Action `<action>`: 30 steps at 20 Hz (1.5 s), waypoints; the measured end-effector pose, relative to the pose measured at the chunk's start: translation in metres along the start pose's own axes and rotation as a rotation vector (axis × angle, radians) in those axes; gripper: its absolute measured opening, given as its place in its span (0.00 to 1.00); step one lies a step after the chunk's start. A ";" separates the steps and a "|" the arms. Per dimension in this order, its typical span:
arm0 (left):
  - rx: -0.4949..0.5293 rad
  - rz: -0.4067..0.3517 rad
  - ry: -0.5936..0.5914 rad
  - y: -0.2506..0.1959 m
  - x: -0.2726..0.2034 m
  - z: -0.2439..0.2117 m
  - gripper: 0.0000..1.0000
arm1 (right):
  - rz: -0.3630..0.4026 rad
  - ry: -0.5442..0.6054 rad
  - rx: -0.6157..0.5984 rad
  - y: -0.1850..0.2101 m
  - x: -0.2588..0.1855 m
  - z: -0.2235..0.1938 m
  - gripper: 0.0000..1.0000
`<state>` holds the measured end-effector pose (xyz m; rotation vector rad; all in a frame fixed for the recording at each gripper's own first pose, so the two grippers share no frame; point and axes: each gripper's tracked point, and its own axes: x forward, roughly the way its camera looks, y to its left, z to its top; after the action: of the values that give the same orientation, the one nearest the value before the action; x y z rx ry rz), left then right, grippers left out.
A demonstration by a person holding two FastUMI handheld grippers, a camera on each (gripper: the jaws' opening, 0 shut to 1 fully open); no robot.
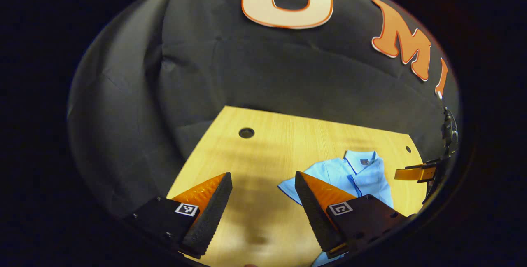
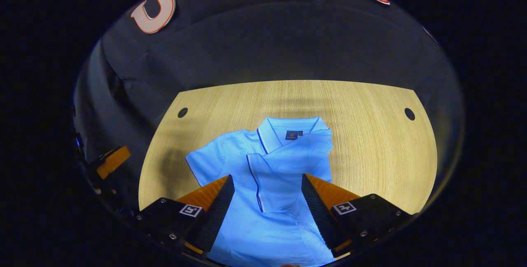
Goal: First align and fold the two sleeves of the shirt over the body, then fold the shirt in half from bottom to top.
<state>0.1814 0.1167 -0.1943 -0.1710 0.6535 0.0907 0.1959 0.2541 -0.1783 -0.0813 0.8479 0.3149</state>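
Shirt [image 2: 271, 164] with one sleeve folded in right gripper view; both grippers' fingers released.

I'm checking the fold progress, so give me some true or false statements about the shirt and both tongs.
1. The shirt lies on the wooden table. True.
2. Both sleeves are folded over the body. False: one sleeve still sticks out flat.
3. The right tongs are open above the shirt. True.
4. The left tongs are clamped on the collar. False: they are open, holding nothing.
5. The shirt is folded in half. False: not yet.
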 end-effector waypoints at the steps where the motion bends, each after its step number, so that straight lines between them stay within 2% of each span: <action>1: -0.009 -0.019 0.047 -0.011 0.008 -0.006 0.99 | 0.012 -0.013 0.012 -0.004 -0.007 0.003 0.99; 3: -0.043 -0.046 0.137 -0.030 0.023 -0.014 0.99 | 0.021 -0.027 0.030 -0.016 -0.018 0.004 0.99; 8: -0.134 -0.041 0.358 -0.058 0.056 -0.048 0.99 | 0.034 -0.065 0.071 -0.055 -0.044 0.007 0.99; 12: -0.155 0.014 0.488 -0.072 0.087 -0.082 1.00 | 0.035 -0.075 0.131 -0.092 -0.057 0.004 0.99; 19: -0.150 0.126 0.566 -0.073 0.126 -0.116 1.00 | 0.021 -0.054 0.201 -0.140 -0.058 -0.019 0.99; 23: -0.151 0.142 0.600 -0.076 0.134 -0.129 1.00 | 0.015 -0.043 0.219 -0.153 -0.058 -0.028 0.99; 26: -0.141 0.161 0.592 -0.079 0.138 -0.130 0.79 | 0.019 -0.042 0.229 -0.155 -0.060 -0.031 0.99; 28: -0.123 0.144 0.593 -0.083 0.138 -0.125 0.74 | 0.017 -0.048 0.229 -0.155 -0.061 -0.031 0.99; 30: -0.121 0.132 0.591 -0.089 0.143 -0.128 0.31 | 0.018 -0.050 0.231 -0.154 -0.063 -0.033 0.99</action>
<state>0.2299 0.0098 -0.3702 -0.2751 1.2501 0.2111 0.1799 0.0856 -0.1617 0.1493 0.8302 0.2333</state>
